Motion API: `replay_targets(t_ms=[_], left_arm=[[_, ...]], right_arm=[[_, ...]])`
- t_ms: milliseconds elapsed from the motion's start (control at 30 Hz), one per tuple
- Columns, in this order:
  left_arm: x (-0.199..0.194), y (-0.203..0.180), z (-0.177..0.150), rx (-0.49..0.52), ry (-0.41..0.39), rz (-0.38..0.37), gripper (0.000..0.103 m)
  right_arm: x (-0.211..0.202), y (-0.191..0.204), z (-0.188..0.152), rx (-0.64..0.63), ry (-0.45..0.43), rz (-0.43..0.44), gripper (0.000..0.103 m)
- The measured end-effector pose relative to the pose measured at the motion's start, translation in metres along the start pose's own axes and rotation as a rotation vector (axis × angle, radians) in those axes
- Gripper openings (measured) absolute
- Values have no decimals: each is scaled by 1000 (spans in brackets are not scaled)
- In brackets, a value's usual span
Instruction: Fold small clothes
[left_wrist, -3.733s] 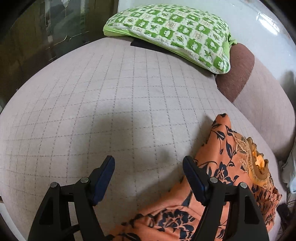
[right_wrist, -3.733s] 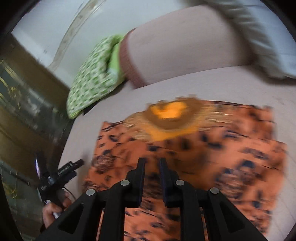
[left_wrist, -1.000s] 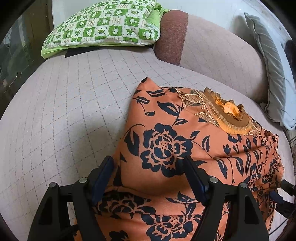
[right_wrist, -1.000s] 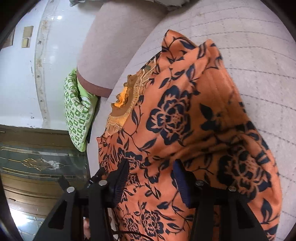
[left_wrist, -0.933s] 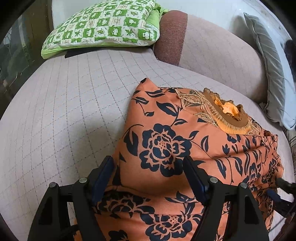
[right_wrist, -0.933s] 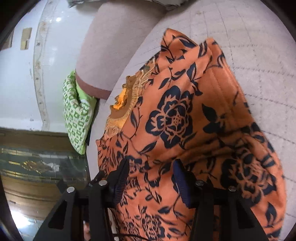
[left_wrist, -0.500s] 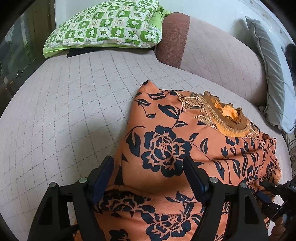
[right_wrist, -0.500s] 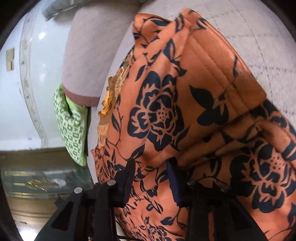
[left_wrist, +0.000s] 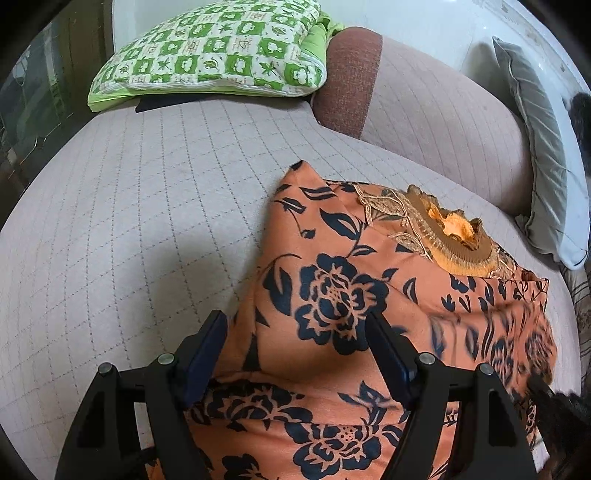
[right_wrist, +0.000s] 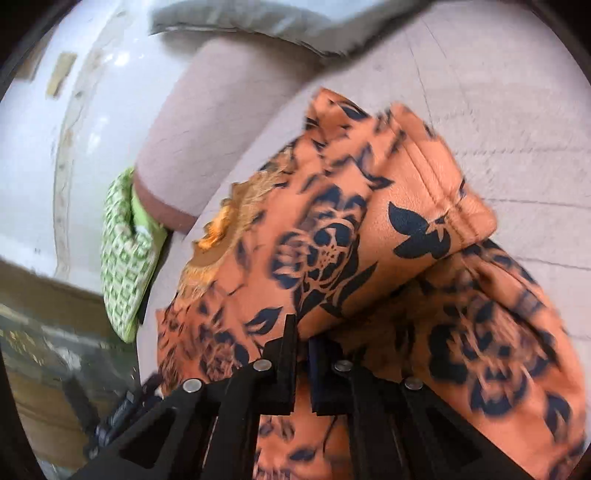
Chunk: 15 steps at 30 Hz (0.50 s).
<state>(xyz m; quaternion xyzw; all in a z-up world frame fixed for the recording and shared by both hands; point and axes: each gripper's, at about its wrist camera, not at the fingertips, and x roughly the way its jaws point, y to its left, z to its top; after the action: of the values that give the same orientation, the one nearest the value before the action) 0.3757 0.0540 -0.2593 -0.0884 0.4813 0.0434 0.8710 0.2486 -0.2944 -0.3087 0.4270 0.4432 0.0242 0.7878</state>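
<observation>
Left wrist view: an orange floral dress (left_wrist: 332, 295) lies on a quilted sofa (left_wrist: 147, 206), under and between the wide-open left gripper (left_wrist: 295, 350). Bare seat spreads to its left, up to a green pillow (left_wrist: 221, 48). The right gripper (right_wrist: 303, 339) is blurred, pinched shut on a dress fold; its near hem is cut off.

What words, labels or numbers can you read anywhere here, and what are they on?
None can be read.
The green pillow has small marks inside its white squares: too small to tell whether they are letters.
The orange garment carries only a floral print, no label showing.
</observation>
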Motion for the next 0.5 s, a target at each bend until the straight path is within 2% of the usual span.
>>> replay_targets(t_ms=[67,133,167,200,300,367,433,500], left_arm=[[-2,1,2,-4,-10,6,77],[0,1,2,-10,-5,1,77],[3,-1,1,-5,5,-2,77],[7,-3,0,6,18,-1,77],[16,-8,-4,38,49,24,77],[16,-6,-2,28,49,23,77],[16,-5,-2,27,46,23,77],[21,-3,-1,35,62,60,77]], right_arm=[[-17,8,-7,-54,-19,-29,5],[-15,6,-8,-75,-25,-80,5],[-6,2,-8,-80,9,-107,5],[9,-4,-8,-85,82,-143,6],[11,-20,0,29,140,-73,10],[3,-16,14,2,213,-49,10],[-4,-13,23,-43,272,-61,10],[-9,-12,30,-84,345,-74,10]])
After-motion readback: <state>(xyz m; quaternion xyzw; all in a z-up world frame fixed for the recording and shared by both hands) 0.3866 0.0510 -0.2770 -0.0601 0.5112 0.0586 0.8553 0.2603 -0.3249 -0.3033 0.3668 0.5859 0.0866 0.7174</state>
